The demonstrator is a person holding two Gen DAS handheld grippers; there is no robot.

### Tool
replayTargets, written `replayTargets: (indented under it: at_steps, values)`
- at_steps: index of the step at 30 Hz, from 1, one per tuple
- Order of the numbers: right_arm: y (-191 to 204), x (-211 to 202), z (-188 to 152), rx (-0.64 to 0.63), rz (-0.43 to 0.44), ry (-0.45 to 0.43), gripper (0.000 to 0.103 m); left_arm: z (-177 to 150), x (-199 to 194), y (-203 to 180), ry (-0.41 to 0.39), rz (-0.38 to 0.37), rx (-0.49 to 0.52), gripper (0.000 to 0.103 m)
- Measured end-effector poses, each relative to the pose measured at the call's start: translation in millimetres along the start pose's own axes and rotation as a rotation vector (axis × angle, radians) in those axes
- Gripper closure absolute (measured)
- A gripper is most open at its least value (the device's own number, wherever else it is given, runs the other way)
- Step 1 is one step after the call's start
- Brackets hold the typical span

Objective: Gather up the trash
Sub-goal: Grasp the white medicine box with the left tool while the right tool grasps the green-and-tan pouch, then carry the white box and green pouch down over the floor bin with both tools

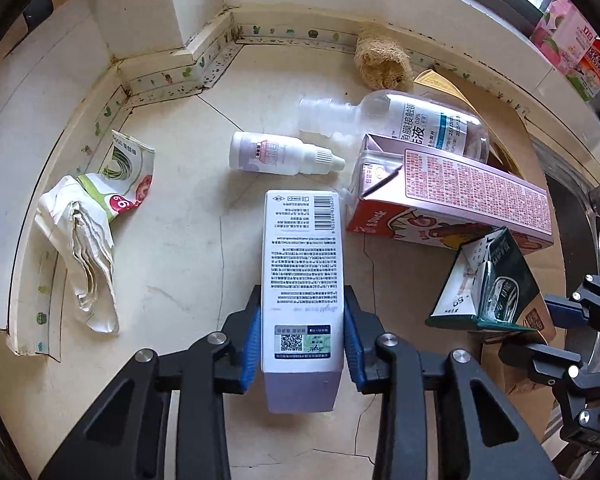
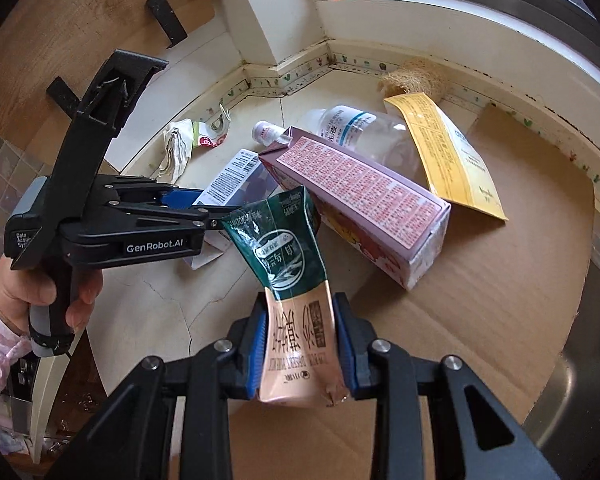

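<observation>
Where the left wrist view looks down on a cracked, glossy cream counter (image 1: 172,248), the left gripper (image 1: 303,344) clamps its blue ribbed pads on a white box (image 1: 302,276), a flat-sided carton printed with fine text, a barcode and a QR code. Beyond it lie a small white dropper bottle (image 1: 284,154) on its side, a clear plastic bottle (image 1: 412,124), and a long pink carton (image 1: 452,196) with folded gable ends. At far left sits crumpled paper (image 1: 88,248); a fibrous loofah (image 1: 382,60) rests by the back wall.

In the right wrist view, the right gripper (image 2: 302,354) grips a soft, creased pouch (image 2: 292,280), dark green above, tan below, held off the surface. Behind it the pink carton (image 2: 356,200) lies on corrugated cardboard (image 2: 500,280) beside a yellow leaflet (image 2: 448,152). At left, a hand (image 2: 40,292) holds the left gripper (image 2: 204,206), shut on the box (image 2: 228,182).
</observation>
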State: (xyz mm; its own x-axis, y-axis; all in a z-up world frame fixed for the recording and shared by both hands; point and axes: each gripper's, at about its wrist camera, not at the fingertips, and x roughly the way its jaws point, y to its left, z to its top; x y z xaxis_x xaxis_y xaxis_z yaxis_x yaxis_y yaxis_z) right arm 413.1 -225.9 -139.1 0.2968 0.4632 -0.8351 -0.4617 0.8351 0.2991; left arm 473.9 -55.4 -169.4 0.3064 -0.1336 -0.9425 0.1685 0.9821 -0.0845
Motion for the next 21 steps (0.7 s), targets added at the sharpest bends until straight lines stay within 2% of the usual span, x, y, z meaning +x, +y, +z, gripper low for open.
replayTargets:
  at_steps: [8, 14, 21]
  values:
    - [4.9, -18.0, -14.9, 0.055, 0.008, -0.034, 0.072, -23.9, -31.7, -13.8, -0.038, 0.011, -0.003, 0.070]
    - [20.1, -53.4, -45.5, 0.106, 0.010, -0.105, 0.072, -66.0, -81.6, -20.6, -0.052, -0.004, -0.011, 0.070]
    - [47.3, -104.2, -100.9, 0.146, -0.006, -0.159, 0.072, -131.8, -161.3, -36.4, -0.139, -0.084, -0.041, 0.070]
